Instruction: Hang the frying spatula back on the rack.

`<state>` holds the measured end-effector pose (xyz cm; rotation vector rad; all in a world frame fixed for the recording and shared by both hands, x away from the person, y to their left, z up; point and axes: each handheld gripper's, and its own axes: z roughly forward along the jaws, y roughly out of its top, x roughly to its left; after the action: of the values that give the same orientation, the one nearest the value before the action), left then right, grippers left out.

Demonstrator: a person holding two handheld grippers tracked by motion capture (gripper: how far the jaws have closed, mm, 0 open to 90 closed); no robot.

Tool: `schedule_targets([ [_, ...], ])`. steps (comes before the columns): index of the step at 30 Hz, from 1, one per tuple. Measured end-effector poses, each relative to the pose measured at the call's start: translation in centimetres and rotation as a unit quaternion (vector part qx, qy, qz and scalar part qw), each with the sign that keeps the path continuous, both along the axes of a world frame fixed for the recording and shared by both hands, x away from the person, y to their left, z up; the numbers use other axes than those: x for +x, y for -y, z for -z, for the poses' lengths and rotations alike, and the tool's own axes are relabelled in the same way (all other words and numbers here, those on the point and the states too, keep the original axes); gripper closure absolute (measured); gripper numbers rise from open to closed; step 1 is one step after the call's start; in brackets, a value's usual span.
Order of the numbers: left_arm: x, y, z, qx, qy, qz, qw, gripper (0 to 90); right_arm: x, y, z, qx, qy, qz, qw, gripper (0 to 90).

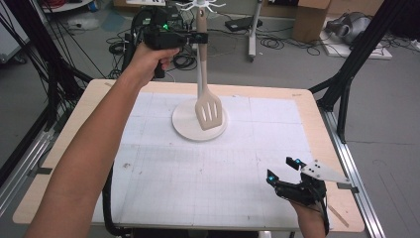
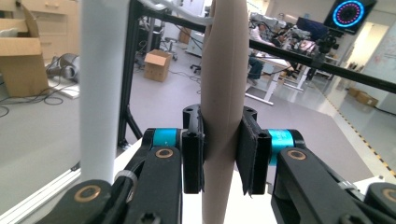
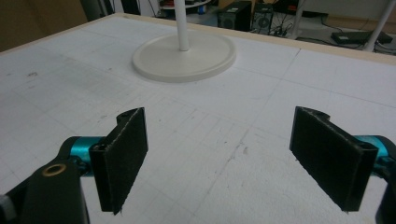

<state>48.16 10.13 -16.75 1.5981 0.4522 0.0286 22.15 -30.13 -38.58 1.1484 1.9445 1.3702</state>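
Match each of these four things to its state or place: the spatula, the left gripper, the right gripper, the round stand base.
1 spatula
2 left gripper
3 right gripper
4 round stand base

A jaws open above the mat
B hanging upright, blade down
C flat on the mat
D clamped on a beige handle

Pairs: 1-B, 2-D, 3-A, 4-C

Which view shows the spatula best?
The high view: it shows the whole spatula, slotted blade hanging over the stand base, handle clamped in the left hand-held gripper. The left gripper view shows a close stretch of its handle between the pads. The right gripper view shows the stand's base and pole.
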Motion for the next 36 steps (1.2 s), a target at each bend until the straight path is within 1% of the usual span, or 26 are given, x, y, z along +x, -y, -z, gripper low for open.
schedule_targets([
  [3, 0.1, 0.3, 0.2, 0.003, -0.003, -0.001, 1.0000, 73.6, 0.1, 0.0, 0.1, -0.001, -0.001, 0.000, 1.0000, 18.3],
  [6, 0.2, 0.6, 0.3, 0.000, -0.008, -0.004, 1.0000, 73.5, 0.1, 0.0, 0.2, -0.002, 0.001, -0.002, 1.0000, 18.3],
  [10, 0.0, 0.8, 0.4, 0.002, -0.005, -0.016, 0.9999, 73.0, 0.1, 0.0, 0.1, 0.001, 0.000, -0.001, 1.0000, 18.3],
  [12, 0.0, 0.8, 0.4, 0.008, -0.002, -0.021, 0.9997, 72.4, 0.0, 0.1, 0.1, -0.001, 0.001, -0.001, 1.0000, 18.3],
  [14, -0.2, 0.8, 0.5, 0.004, -0.002, -0.032, 0.9995, 71.4, 0.0, 0.0, 0.2, 0.000, -0.001, -0.002, 1.0000, 18.3],
  [15, -0.3, 0.7, 0.7, 0.000, -0.001, -0.037, 0.9993, 70.5, 0.0, 0.0, 0.2, 0.000, 0.001, -0.003, 1.0000, 18.3],
  [17, -0.3, 0.5, 1.1, 0.001, -0.004, -0.044, 0.9990, 67.3, 0.0, -0.1, 0.2, -0.001, -0.002, -0.003, 1.0000, 18.3],
  [18, -0.4, 0.3, 1.3, 0.001, -0.006, -0.049, 0.9988, 64.8, 0.0, -0.1, 0.2, -0.002, -0.002, -0.003, 1.0000, 18.3],
  [20, -0.7, -0.1, 1.6, -0.002, -0.003, -0.061, 0.9981, 58.9, 0.0, -0.1, 0.2, -0.003, -0.001, -0.004, 1.0000, 18.3],
  [21, -1.0, -0.3, 1.6, -0.004, 0.000, -0.065, 0.9979, 55.7, 0.0, -0.1, 0.2, -0.003, -0.002, -0.003, 1.0000, 18.3],
  [24, -1.8, -1.1, 1.7, 0.011, 0.017, -0.074, 0.9971, 50.5, 0.0, -0.1, 0.2, -0.003, -0.002, -0.003, 1.0000, 18.3],
  [27, -3.0, -2.2, 2.0, 0.000, 0.027, -0.083, 0.9962, 45.9, 0.0, -0.1, 0.2, -0.005, -0.001, -0.003, 1.0000, 18.3],
  [29, -4.2, -3.0, 2.5, -0.008, 0.037, -0.089, 0.9953, 40.8, 0.0, -0.2, 0.2, -0.004, -0.002, -0.001, 1.0000, 18.3],
  [30, -4.7, -3.4, 2.7, -0.009, 0.042, -0.092, 0.9948, 39.0, 0.0, -0.2, 0.3, -0.007, 0.001, -0.003, 1.0000, 18.3],
  [34, -7.1, -5.1, 3.9, -0.004, 0.064, -0.097, 0.9931, 34.5, 0.2, -0.2, 0.4, -0.005, -0.001, 0.000, 1.0000, 18.4],
  [36, -8.3, -5.9, 4.7, -0.003, 0.068, -0.100, 0.9926, 32.1, 0.3, -0.2, 0.5, -0.007, -0.002, 0.001, 1.0000, 18.3],
])
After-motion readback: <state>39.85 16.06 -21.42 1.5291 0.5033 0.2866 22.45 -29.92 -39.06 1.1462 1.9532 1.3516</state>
